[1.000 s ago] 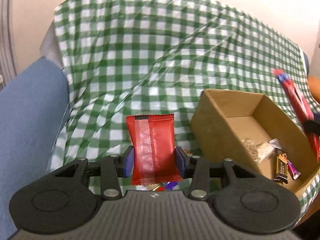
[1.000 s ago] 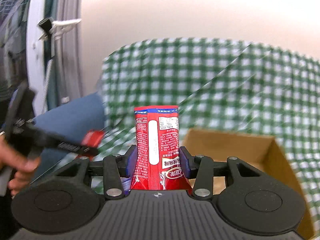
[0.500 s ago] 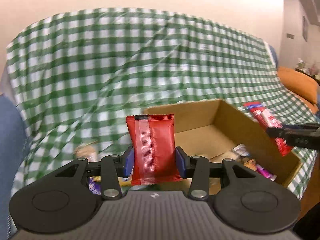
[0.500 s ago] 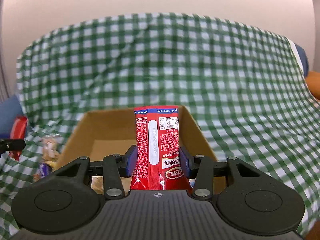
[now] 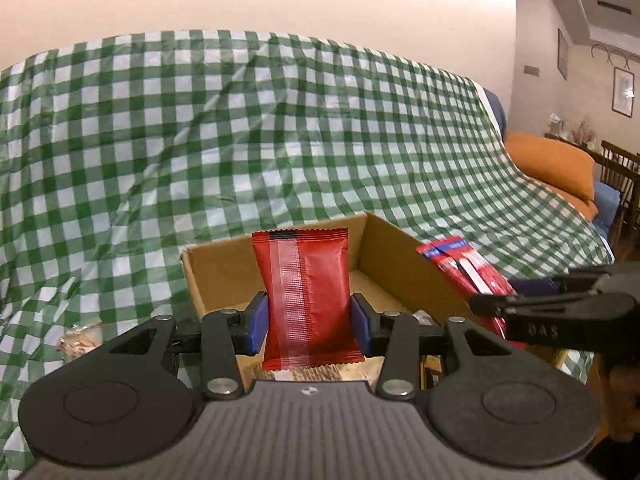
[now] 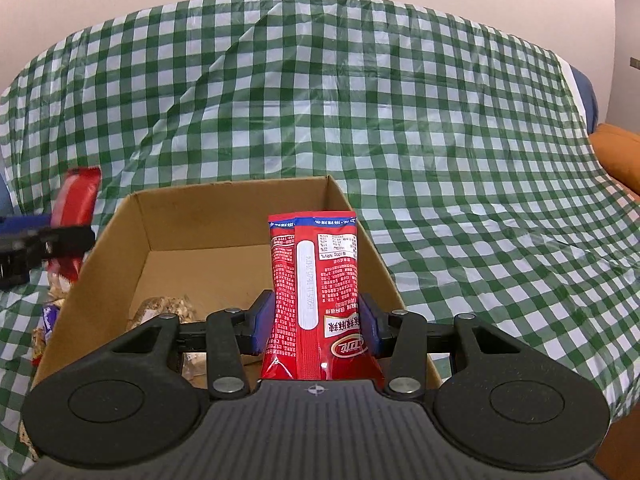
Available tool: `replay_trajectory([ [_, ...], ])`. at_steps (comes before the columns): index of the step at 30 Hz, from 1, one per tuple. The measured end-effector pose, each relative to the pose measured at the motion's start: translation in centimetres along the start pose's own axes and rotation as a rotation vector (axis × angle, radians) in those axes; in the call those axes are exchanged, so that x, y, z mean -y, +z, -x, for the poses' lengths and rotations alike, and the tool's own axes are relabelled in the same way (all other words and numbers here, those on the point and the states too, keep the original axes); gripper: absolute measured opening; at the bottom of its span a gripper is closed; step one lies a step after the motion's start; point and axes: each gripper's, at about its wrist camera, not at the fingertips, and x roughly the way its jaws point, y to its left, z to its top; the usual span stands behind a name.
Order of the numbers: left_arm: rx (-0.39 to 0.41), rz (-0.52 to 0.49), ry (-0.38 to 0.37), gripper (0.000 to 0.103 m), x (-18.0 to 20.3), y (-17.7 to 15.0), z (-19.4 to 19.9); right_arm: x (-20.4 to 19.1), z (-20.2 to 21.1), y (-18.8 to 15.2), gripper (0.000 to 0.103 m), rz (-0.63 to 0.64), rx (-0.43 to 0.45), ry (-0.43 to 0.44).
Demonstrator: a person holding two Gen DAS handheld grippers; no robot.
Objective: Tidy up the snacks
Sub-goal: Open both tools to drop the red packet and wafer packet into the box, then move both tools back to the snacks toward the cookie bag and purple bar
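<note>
Two snack packets hang over the open cardboard box (image 6: 236, 240) as I hold both grippers level above its near edge, ready, by my reading, for a drop inside. The left gripper (image 5: 307, 322) is clenched on a plain red packet (image 5: 306, 296), gripped across its lower half so that it stands upright with its crimped top at 12 o'clock; the grip low on the packet leaves most of it free above the fingers. The right gripper (image 6: 316, 322) is likewise clamped on a taller red printed packet (image 6: 316, 276), held upright at its waist with its label upside down to the camera. From the left wrist camera, the right gripper and its packet show at 3 o'clock, just past the box's right wall; from the right wrist camera, the left gripper and its packet show at 9 o'clock, outside the left wall. The box sits on a green checked cloth (image 6: 440, 120) draped over what may be a sofa. A few wrapped snacks (image 6: 168, 308) already lie on the box floor, and loose ones (image 5: 80, 334) remain on the cloth at 8 o'clock.
</note>
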Motion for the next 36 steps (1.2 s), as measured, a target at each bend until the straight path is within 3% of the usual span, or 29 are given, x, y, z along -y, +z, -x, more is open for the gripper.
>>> replay_trajectory([
  [5,0.033,-0.038,-0.009,0.048,0.2,-0.9,-0.4,0.1,-0.9,0.0,0.047,-0.001,-0.014,-0.004],
  [30,0.023,0.019,-0.081,0.049,0.2,-0.7,-1.1,-1.0,-1.9,0.2,0.048,0.024,-0.028,-0.021],
  [32,-0.006,0.014,-0.107,0.062,0.5,-0.8,-1.4,-1.1,-1.8,0.3,0.053,0.022,-0.019,-0.024],
  [33,-0.005,0.011,-0.095,0.071,0.5,-0.8,-1.4,-1.1,-1.7,0.4,0.068,0.025,-0.010,-0.037],
  [34,-0.002,0.009,-0.087,0.072,0.5,-0.8,-1.5,-1.1,-1.6,0.4,0.079,0.025,0.002,-0.048],
  [36,-0.004,0.018,-0.085,0.072,0.3,-0.6,-1.5,-0.9,-1.3,0.4,0.079,0.009,0.020,-0.053],
])
